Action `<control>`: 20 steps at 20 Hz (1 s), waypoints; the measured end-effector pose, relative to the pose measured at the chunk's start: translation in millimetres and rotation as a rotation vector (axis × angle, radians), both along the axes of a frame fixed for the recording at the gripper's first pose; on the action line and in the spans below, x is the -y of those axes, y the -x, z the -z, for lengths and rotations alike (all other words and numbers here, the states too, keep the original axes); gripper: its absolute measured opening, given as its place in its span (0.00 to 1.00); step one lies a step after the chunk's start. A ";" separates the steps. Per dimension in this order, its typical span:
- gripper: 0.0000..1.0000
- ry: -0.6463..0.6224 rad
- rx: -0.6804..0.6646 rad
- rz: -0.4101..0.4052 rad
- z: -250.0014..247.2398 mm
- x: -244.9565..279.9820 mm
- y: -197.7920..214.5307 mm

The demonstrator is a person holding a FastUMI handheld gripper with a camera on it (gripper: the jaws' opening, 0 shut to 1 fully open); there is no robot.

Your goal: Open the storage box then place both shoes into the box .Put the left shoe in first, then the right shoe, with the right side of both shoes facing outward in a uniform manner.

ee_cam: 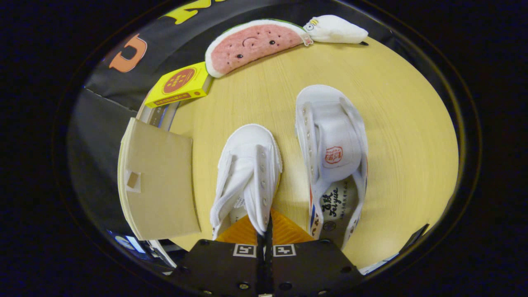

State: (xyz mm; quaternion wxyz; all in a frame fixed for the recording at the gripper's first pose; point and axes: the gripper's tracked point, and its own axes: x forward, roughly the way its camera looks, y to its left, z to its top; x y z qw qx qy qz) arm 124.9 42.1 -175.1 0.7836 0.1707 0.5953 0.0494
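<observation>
Two white canvas shoes point away from me on the round wooden table (404, 136). My gripper (264, 233) is shut on the left-hand shoe (247, 173), with both fingers pinching its right eyelet edge near the opening. This shoe leans to one side and covers the fingertips. To its right the other shoe (332, 156) stands upright on the table, apart from the fingers, its tongue and insole showing. Left of the held shoe is the storage box (159, 185), seen as a beige panel with a clear rim below it.
A yellow carton (179, 84) lies beyond the storage box at the table's far left. A watermelon plush (255, 43) and a white plush (336, 29) rest along the far edge. Bare tabletop stretches to the right of the shoes.
</observation>
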 end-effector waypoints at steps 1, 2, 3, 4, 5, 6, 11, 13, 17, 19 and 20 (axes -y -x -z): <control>0.00 -0.015 0.008 0.013 -7.4 -0.6 1.0; 0.00 -0.034 0.016 0.024 -16.4 -2.4 1.6; 0.00 -0.047 0.023 0.028 -26.0 -5.0 4.0; 0.00 -0.051 0.037 0.031 -37.2 -7.1 5.7; 0.00 -0.050 0.055 0.032 -48.7 -9.8 6.2; 0.00 -0.048 0.070 0.038 -60.4 -13.9 5.7; 0.00 -0.045 0.129 0.025 -118.0 -56.7 7.0; 0.00 -0.038 0.156 0.011 -137.7 -80.2 8.5; 0.00 -0.062 0.139 -0.036 -156.2 -135.2 15.5; 0.00 -0.061 0.142 -0.056 -158.9 -160.3 16.0; 0.00 -0.065 0.143 -0.068 -159.2 -175.3 17.4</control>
